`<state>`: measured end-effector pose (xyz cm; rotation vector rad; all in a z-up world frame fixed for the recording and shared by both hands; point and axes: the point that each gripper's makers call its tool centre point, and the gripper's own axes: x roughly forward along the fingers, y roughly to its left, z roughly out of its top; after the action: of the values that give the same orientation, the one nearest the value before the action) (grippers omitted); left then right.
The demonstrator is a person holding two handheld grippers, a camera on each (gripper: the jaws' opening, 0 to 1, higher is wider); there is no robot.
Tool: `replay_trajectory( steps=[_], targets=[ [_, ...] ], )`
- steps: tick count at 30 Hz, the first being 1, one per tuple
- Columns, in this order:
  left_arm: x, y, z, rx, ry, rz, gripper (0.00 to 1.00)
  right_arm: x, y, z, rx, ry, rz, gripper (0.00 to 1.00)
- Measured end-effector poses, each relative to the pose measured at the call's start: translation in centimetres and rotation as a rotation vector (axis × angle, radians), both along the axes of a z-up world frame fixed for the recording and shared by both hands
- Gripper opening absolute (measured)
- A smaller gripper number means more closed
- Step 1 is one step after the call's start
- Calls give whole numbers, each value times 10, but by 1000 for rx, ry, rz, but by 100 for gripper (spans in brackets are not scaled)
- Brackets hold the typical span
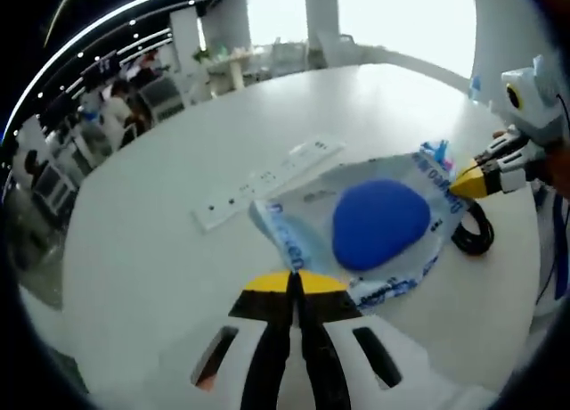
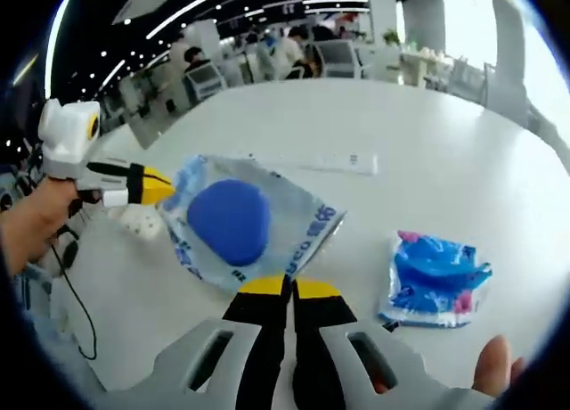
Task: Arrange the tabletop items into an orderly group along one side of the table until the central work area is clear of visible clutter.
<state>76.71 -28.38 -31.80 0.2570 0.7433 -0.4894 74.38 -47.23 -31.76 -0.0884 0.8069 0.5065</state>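
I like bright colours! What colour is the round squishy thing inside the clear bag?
Deep blue. The round thing shows best in the right gripper view.

Bright window glare washes the far side — edges bend, blurred.

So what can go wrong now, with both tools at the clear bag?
Both tools, left and right, pinch opposite edges of the clear bag with the blue pad; pulling apart may tear it. Dragging it could shove the power strip or catch the black cable.
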Motion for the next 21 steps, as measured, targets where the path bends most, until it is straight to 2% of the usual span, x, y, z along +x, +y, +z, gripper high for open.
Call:
replay_trajectory(
  steps=[3, 7, 13, 21],
  targets=[
    [-7, 2, -2, -6, 3, 17, 0, 5, 1, 7, -17, -13, 18, 2],
    [-17, 7, -7, -17, 14, 49, 0, 9, 4, 8, -28, -17, 45, 3],
    [-24, 12, -13, -29, 15, 93, 0, 11, 12, -2, -46, -9, 81, 3],
    [-35, 14, -30, -25, 29, 129, 0, 16, 14, -17, -59, 13, 107, 3]
  ],
)
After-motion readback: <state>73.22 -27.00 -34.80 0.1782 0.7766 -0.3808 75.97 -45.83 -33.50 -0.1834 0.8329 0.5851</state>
